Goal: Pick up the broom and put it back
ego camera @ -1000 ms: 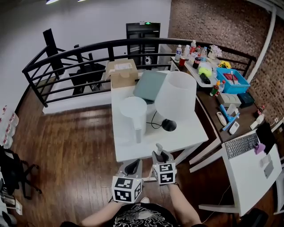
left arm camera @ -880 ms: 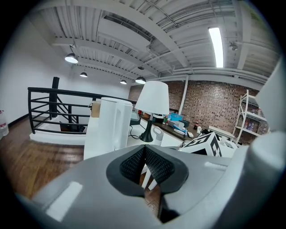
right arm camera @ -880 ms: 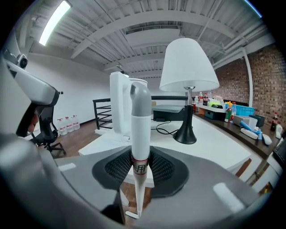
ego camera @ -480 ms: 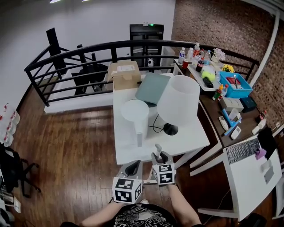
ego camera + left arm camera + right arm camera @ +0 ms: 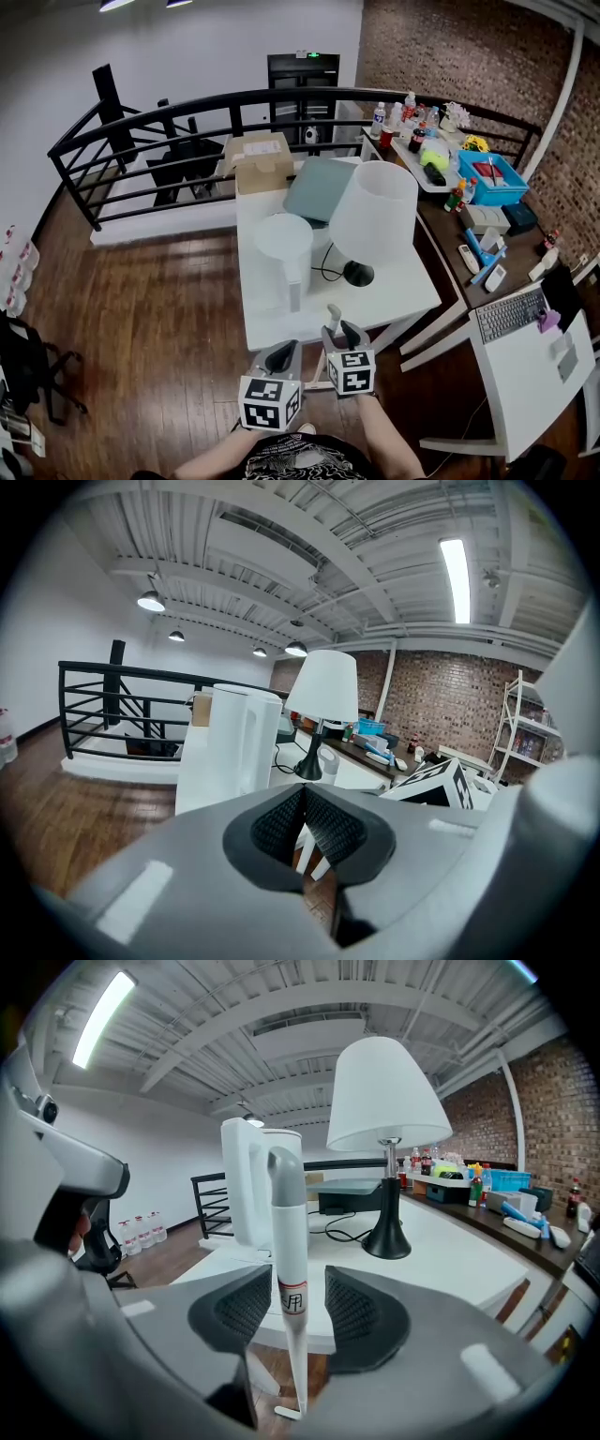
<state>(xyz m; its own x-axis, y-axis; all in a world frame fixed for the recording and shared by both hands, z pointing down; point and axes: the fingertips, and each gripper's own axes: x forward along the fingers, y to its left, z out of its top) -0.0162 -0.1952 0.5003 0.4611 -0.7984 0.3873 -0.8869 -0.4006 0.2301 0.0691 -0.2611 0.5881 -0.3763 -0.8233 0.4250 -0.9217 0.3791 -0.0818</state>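
Observation:
The broom's white handle with a grey top [image 5: 286, 1269] stands upright between my right gripper's [image 5: 289, 1309] jaws, by the white table's near edge. It rests against the left pad, and a gap shows to the right pad. These jaws have just been opening and now stand open around the handle. In the head view the handle tip [image 5: 333, 314] rises just above the right gripper [image 5: 342, 330]. My left gripper [image 5: 279, 354] is beside it on the left. Its pads [image 5: 302, 819] meet at the tips with nothing between them. The broom's head is hidden.
The white table [image 5: 394, 291] ahead carries a white lamp [image 5: 375, 206], a tall white appliance [image 5: 284, 239], a grey case [image 5: 319, 183] and cardboard boxes [image 5: 258, 155]. A cluttered dark desk [image 5: 450, 234] and a keyboard [image 5: 511, 314] are to the right. A black railing [image 5: 187, 108] runs behind.
Both grippers keep about the same place at the table's near edge. The right gripper's marker cube has shifted slightly, and the handle still stands by it.

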